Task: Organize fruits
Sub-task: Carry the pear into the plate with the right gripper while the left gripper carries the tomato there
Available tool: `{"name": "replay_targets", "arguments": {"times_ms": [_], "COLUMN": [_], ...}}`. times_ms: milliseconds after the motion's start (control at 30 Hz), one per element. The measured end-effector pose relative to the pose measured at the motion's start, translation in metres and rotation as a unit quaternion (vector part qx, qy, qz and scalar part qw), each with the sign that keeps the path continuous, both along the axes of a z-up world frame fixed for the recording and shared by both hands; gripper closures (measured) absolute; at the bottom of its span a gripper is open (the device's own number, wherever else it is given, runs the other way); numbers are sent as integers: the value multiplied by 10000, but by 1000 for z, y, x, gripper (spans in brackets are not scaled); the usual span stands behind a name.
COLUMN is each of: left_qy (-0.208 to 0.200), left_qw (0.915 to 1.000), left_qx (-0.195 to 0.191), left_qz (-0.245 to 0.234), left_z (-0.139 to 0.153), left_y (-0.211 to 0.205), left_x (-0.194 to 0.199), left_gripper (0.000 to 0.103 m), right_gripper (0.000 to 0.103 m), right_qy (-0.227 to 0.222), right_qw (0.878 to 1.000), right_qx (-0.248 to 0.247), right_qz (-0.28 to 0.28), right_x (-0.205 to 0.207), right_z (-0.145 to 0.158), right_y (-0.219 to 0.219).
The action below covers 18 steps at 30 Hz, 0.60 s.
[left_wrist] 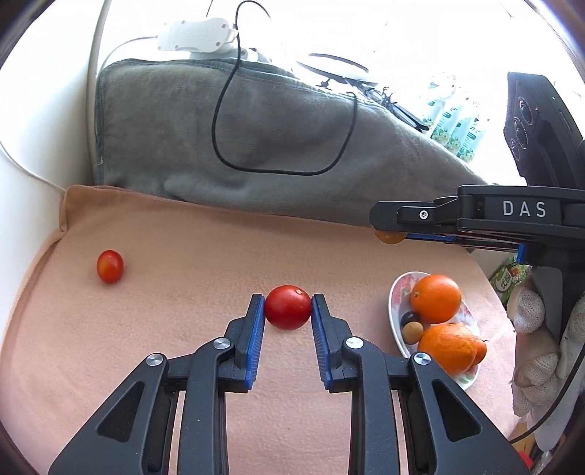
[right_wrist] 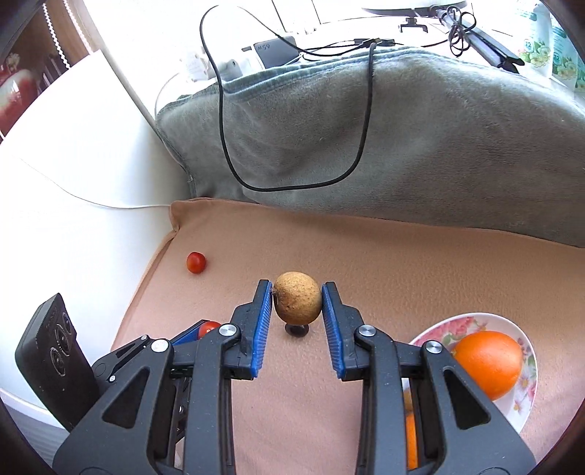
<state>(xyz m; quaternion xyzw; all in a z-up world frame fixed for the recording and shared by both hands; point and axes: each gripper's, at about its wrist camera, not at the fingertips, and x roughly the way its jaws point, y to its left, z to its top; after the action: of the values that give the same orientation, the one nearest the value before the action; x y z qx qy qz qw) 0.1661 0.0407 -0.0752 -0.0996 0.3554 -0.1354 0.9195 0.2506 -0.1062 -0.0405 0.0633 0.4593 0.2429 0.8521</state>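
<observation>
My left gripper (left_wrist: 287, 305) is shut on a red cherry tomato (left_wrist: 287, 307) just above the peach cloth (left_wrist: 182, 329). My right gripper (right_wrist: 297, 297) is shut on a brown longan (right_wrist: 297, 297) and holds it above the cloth, over a small dark fruit (right_wrist: 297, 330). In the left wrist view the right gripper (left_wrist: 387, 234) shows at the upper right with the longan (left_wrist: 389, 237) partly hidden under its fingers. A second cherry tomato (left_wrist: 109, 266) lies at the cloth's far left and also shows in the right wrist view (right_wrist: 196, 262). A floral plate (left_wrist: 398, 292) holds two oranges (left_wrist: 435, 299), a dark fruit (left_wrist: 410, 318) and a longan (left_wrist: 411, 333).
A folded grey towel (left_wrist: 237, 139) with a black cable (left_wrist: 219, 120) looped over it lies behind the cloth. The plate (right_wrist: 526, 394) with an orange (right_wrist: 488, 363) sits at the right. White chargers (left_wrist: 197, 34) and packets (left_wrist: 453, 120) lie beyond. A gloved hand (left_wrist: 537, 329) is at the right edge.
</observation>
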Motion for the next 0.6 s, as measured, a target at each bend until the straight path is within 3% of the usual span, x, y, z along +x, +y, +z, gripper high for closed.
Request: {"name": "replay_targets", "arguments": {"times_ms": [267,600], "left_qy": [-115,-132], "left_qw": [9995,9977], "left_qx": [-78,-74], "left_qz": [-294,-665], "left_z": [12,16], "left_y": [-30,-71], "left_x": [-11,-11], "left_gripper": [79,79], "right_gripper": [74,74], "right_qy": [-272,-430], "right_qw": [9994,9972], "right_qx": [139,164], "right_qz": [-141,-590], "right_x": [-36,-74], "right_z": [22,20], "right_y": [-54,-122]}}
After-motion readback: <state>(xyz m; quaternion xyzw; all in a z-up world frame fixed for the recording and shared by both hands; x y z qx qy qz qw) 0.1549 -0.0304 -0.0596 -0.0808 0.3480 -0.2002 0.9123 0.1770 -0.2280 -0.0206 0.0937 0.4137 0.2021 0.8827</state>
